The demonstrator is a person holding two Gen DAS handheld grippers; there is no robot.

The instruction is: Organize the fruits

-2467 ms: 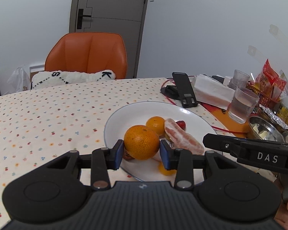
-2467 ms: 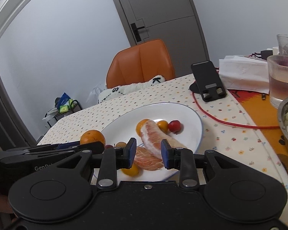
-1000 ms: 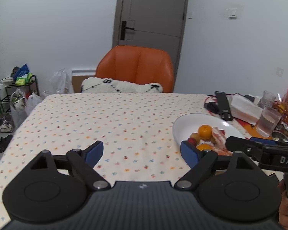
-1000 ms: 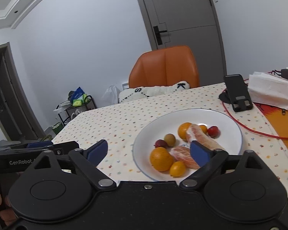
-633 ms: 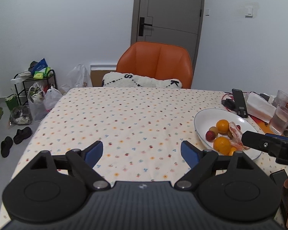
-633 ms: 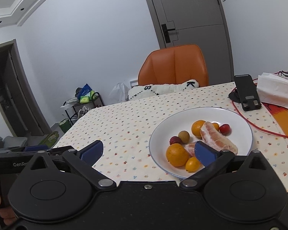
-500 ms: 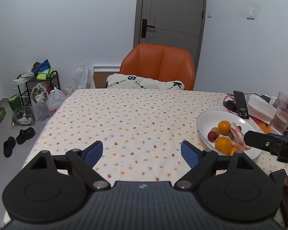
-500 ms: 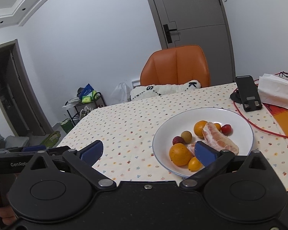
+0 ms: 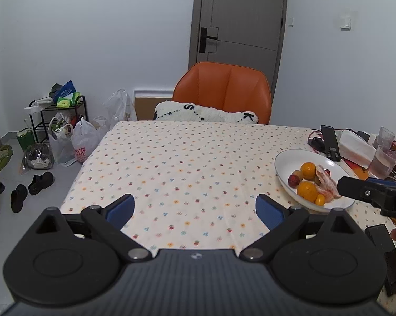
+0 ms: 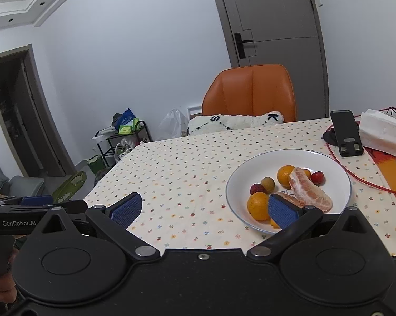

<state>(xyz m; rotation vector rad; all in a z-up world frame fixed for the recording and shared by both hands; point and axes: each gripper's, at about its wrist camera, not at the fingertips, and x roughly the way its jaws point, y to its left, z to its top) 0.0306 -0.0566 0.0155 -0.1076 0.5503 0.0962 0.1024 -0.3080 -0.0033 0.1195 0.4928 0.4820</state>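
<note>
A white plate [image 10: 337,168] [image 9: 285,158] on the dotted tablecloth holds two oranges [image 10: 258,205] [image 9: 307,190], peeled citrus segments [image 10: 308,192], a small red fruit [image 10: 317,177], a dark red one [image 10: 257,188] and a greenish-brown one [image 10: 267,183]. My left gripper [image 9: 194,208] hangs open and empty over the table's near edge, well left of the plate. My right gripper [image 10: 203,209] is open and empty too, pulled back from the plate, its right pad [image 10: 282,210] overlapping the plate's near side in view.
A black phone stand [image 10: 346,133], a red cable [image 10: 366,181], tissues [image 10: 382,131] and drinking glasses [image 9: 382,158] crowd the table's right side. An orange chair [image 9: 224,92] with a white cushion stands at the far edge. Bags and shoes lie on the floor at left.
Both grippers let go of the fruit, opened wide and drew back and up from the plate. The large orange now lies on the plate.
</note>
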